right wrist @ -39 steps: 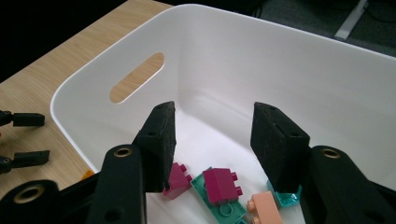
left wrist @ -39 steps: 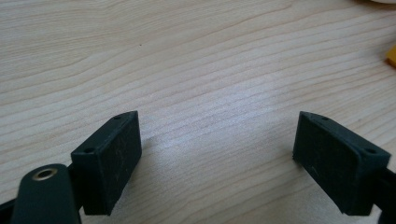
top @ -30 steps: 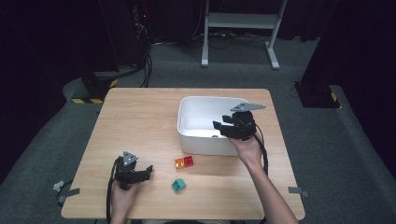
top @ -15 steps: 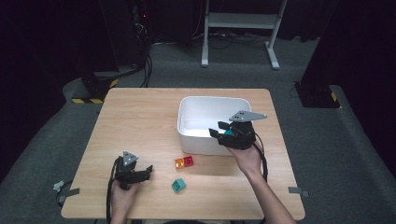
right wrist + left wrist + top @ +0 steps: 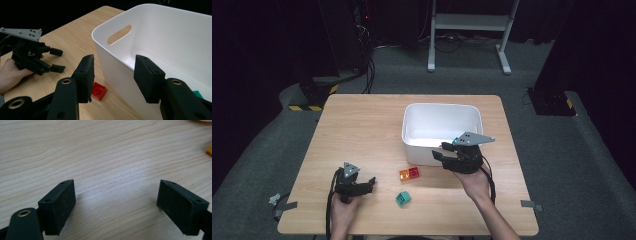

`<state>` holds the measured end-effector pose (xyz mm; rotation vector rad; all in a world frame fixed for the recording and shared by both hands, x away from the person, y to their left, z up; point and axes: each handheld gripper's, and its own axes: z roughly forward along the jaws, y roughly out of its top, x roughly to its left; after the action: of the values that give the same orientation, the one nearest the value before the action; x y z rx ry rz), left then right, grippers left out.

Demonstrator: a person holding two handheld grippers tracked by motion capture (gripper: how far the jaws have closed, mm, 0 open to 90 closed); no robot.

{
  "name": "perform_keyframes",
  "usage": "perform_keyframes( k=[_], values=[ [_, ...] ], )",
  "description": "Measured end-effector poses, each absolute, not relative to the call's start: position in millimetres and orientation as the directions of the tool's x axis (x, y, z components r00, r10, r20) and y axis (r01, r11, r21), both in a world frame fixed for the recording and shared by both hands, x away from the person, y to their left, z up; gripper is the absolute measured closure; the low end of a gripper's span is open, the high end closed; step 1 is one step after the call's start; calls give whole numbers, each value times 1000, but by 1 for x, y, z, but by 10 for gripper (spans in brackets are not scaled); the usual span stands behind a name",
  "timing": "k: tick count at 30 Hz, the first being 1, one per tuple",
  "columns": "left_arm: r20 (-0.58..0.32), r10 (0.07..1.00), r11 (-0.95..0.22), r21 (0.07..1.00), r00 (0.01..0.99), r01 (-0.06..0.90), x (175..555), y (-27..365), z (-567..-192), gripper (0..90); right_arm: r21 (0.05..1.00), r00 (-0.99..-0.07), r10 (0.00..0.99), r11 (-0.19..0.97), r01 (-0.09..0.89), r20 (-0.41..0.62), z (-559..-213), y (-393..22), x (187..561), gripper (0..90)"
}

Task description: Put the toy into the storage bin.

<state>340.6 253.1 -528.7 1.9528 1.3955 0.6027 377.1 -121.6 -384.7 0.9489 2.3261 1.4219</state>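
Light wood tabletop [image 5: 362, 125], rounded corners. White bin [image 5: 442, 131] sits right of centre. Orange brick [image 5: 404, 175] and red brick [image 5: 414, 172] touching, at bin's 7 o'clock. Teal brick [image 5: 403, 198] near, at their 6 o'clock.

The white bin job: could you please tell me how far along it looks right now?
Done: a teal block already lies inside the white bin. In hand: nothing; the right claw hangs open at the bin's near wall with empty jaws, and the left claw rests open on the table. Left: the orange block, red block and a second teal block lie on the table.
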Motion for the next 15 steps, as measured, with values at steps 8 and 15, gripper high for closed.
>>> perform_keyframes(
  k=[8, 15],
  values=[
    [-4, 945, -219, 733, 326, 644, 341, 253, -529, 155, 867, -764, 631, 298, 399, 135, -405, -116, 365, 517],
    [-6, 945, -218, 733, 326, 644, 341, 253, -529, 155, 852, -782, 603, 314, 418, 162, -427, -103, 359, 515]
  ],
)
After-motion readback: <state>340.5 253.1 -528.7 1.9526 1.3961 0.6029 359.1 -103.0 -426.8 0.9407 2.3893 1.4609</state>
